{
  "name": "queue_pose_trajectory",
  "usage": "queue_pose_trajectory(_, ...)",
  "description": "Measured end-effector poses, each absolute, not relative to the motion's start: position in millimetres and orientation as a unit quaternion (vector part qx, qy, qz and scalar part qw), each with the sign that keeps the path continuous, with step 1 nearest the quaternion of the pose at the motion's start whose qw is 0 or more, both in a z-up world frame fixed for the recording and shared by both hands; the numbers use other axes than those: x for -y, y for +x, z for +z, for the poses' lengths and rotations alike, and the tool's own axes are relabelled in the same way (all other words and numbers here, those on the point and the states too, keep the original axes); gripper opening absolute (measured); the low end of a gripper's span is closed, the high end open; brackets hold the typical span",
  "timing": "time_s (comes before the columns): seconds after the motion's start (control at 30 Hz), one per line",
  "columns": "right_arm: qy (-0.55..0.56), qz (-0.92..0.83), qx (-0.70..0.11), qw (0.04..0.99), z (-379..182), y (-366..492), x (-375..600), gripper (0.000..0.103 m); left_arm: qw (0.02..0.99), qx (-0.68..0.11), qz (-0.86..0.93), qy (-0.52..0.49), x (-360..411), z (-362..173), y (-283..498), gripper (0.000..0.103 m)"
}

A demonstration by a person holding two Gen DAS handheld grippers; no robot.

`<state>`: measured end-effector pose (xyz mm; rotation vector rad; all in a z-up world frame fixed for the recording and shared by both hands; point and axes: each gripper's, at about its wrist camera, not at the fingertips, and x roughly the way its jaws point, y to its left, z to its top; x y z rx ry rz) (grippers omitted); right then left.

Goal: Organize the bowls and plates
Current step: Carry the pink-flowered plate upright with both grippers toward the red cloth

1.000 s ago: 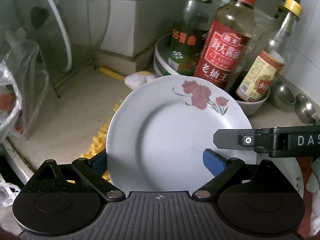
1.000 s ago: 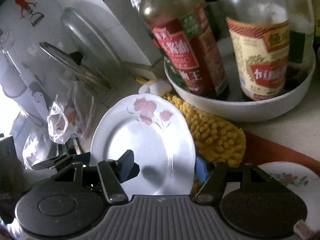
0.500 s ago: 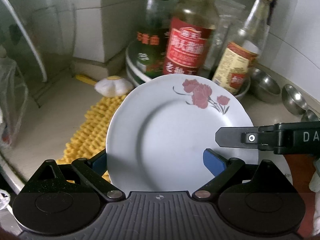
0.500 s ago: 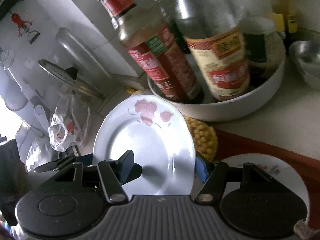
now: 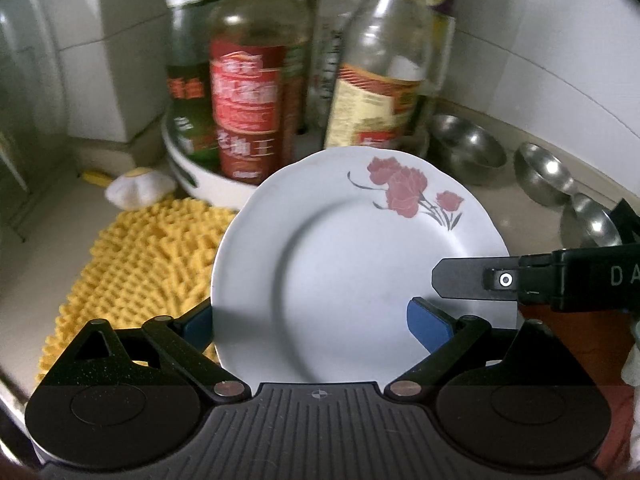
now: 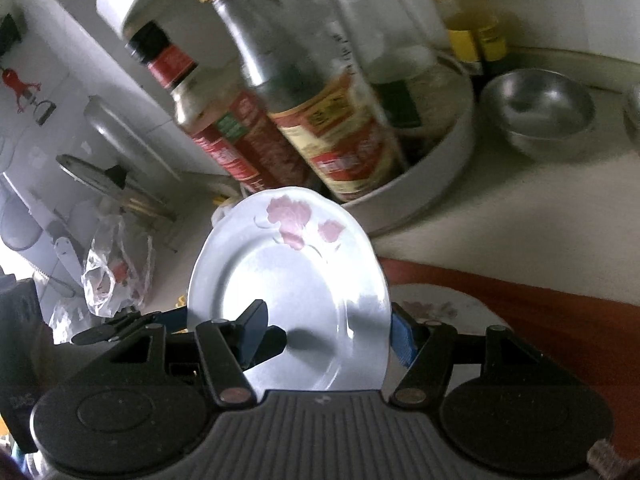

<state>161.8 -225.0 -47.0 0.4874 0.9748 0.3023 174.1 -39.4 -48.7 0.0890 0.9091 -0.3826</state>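
Note:
A white plate with red flowers [image 5: 340, 264] stands tilted between the blue pads of my left gripper [image 5: 310, 320], which is shut on its lower rim. My right gripper [image 6: 326, 332] is shut on the same plate [image 6: 288, 280]; one black finger [image 5: 460, 280] of it lies across the plate's right edge in the left wrist view. A second flowered plate [image 6: 432, 308] lies flat on a red mat [image 6: 520, 300], just beyond the right gripper. Two steel bowls [image 5: 468, 152] sit at the back right, one bowl [image 6: 540, 108] plain in the right wrist view.
A white basin [image 5: 192, 176] holds several sauce bottles directly behind the plate. A yellow chenille cloth [image 5: 140, 248] lies left of it. Steel ladles [image 5: 544, 176] rest by the tiled wall. A pot lid [image 6: 104, 184] and a plastic bag [image 6: 108, 276] stand far left.
Both grippers have carried the plate to the right along the counter. The bottles and steel bowls now loom closer, and the second plate on the red mat shows more.

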Motion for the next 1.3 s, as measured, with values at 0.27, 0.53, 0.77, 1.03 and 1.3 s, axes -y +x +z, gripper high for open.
queue_pose_trajectory(0.27,0.245,0.119,-0.462,0.844,-43.7,142.7,254.8,0.061,0.873,-0.438,-0.207,0.055,67.6,-52.0,166.7,0.1)
queue_pose_trajectory(0.53,0.258,0.101,-0.473,0.837,-50.5,126.0,275.4,0.061,0.864,-0.449,-0.219,0.066,86.3,-59.5,154.3,0.1)
queue_pose_trajectory(0.77,0.265,0.097,-0.486,0.827,-57.3,117.9,283.6,0.061,0.862,-0.453,-0.215,0.073,91.4,-62.6,147.9,0.1)
queue_pose_trajectory(1.03,0.266,0.097,-0.503,0.817,-64.3,115.0,284.6,0.06,0.856,-0.465,-0.212,0.073,91.7,-68.8,144.8,0.1)
queue_pose_trajectory(1.3,0.265,0.094,-0.512,0.812,-67.7,115.5,283.2,0.06,0.85,-0.474,-0.217,0.074,90.6,-73.6,147.0,0.1)
